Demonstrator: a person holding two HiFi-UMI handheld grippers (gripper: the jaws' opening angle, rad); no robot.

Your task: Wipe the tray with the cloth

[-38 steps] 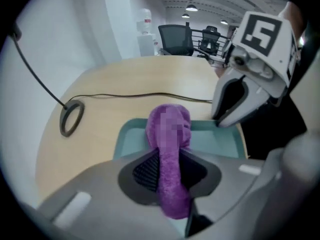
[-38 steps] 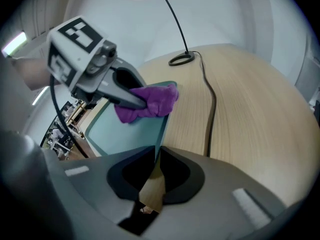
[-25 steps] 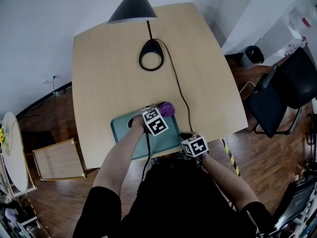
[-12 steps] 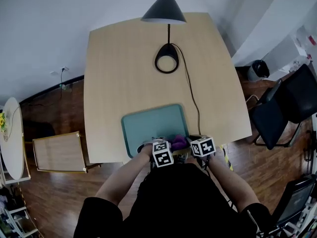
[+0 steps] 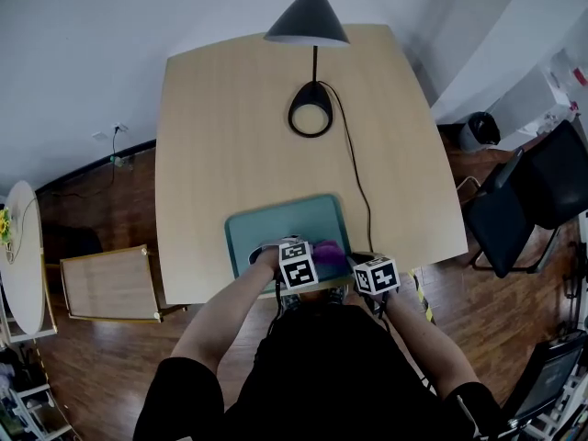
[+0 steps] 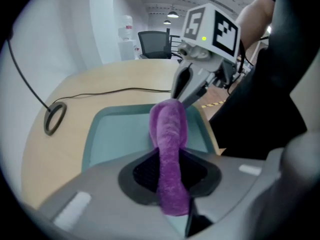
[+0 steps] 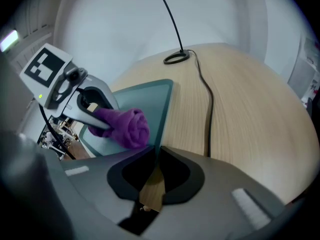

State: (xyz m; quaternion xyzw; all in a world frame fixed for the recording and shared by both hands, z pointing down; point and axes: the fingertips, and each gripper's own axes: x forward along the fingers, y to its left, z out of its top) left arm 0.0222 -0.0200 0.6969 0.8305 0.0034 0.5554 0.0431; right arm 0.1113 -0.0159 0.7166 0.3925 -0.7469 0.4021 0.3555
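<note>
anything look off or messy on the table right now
Nothing stands out. The teal tray lies flat near the table's front edge, with no spill or damage visible. The purple cloth is bunched in the left tongs on the tray, and the lamp cord runs beside it, apart.

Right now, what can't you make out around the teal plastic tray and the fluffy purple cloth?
- Near edge of the teal plastic tray: in the head view, covered by the left gripper, the right gripper and the hands.
- Tray floor under the fluffy purple cloth: covered by the cloth in every view.
- Top of the black lamp shade: cut off by the head view's upper edge.
- Near end of the black lamp cable: runs behind the right gripper.
</note>
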